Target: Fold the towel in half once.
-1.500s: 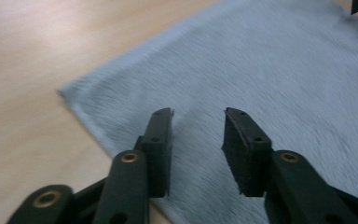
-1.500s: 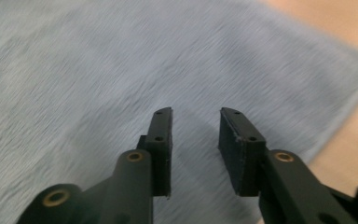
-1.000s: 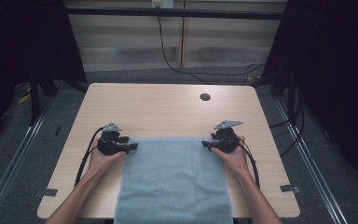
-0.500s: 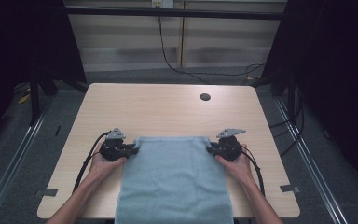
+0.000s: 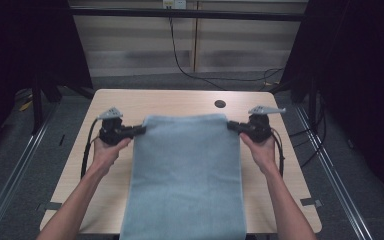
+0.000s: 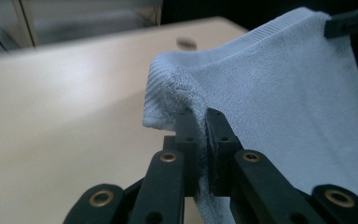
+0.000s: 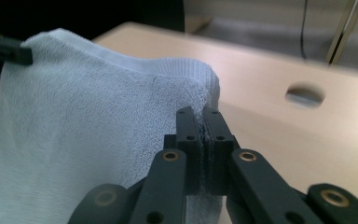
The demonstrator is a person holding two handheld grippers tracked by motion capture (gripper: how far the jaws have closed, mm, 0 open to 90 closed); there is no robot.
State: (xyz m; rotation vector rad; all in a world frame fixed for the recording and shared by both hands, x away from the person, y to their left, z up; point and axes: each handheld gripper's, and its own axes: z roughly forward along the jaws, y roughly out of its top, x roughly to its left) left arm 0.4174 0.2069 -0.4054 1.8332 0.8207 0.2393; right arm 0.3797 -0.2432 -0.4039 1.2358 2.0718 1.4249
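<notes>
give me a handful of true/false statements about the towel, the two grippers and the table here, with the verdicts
1. The left gripper is shut on a corner of the light blue towel. True.
2. The right gripper hangs open above the towel. False: its jaws are closed on the towel's other far corner.
3. The towel's near end hangs over the table's near edge. True.
4. The round hole in the table is covered by the towel. False: it lies bare, beyond the towel's far edge.
5. The towel is bunched into a ball between the grippers. False: it is spread out, stretched between them.
</notes>
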